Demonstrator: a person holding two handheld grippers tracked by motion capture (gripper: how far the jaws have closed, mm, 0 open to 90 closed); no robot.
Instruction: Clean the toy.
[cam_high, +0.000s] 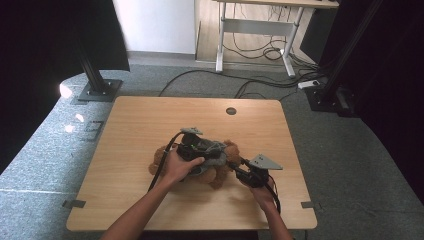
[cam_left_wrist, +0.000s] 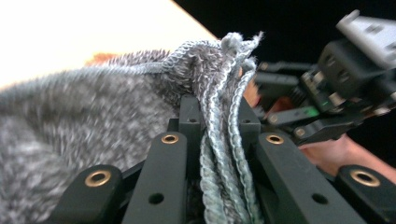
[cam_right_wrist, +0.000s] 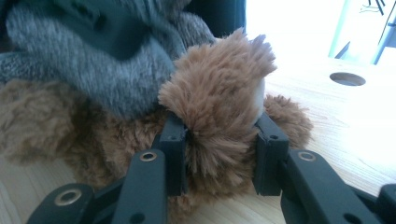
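Jaws, left gripper (cam_left_wrist: 219, 135): pinched on bunched hem of grey knit sweater (cam_left_wrist: 84, 107), ribbed edge squeezed betw. pads. Right gripper (cam_right_wrist: 217, 158): clamped on a fuzzy limb of brown teddy bear (cam_right_wrist: 219, 93). Bear lies w/ sweater over body, mid desk (cam_high: 150, 115), nearer front edge; right gripper at its right side.

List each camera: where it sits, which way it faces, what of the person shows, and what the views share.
High view: above the person's side, facing forward and down on the table; both forearms and grippers enter from below.
Left gripper view: rides the left gripper, looking along jaws pinching the grey knit garment; right gripper beyond.
Right gripper view: rides the right gripper, jaws clamping the brown plush toy.
Shared: toy, garment, table.
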